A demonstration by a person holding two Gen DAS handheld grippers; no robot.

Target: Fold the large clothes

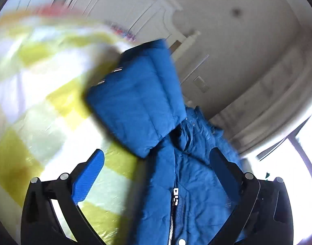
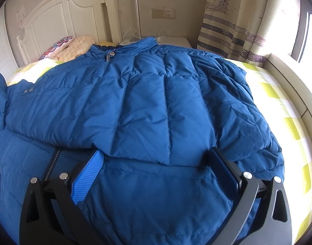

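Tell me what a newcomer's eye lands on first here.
A big blue quilted puffer jacket fills the right wrist view, spread on a bed with a yellow-and-white checked sheet. Behind it stands a white wooden headboard, and a boat-print striped curtain hangs at the right.

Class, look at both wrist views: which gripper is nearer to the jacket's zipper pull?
Left. The left gripper hangs open with the zipper pull between its fingers. The right gripper, also open, sits over the jacket body, with only zipper teeth off to its left.
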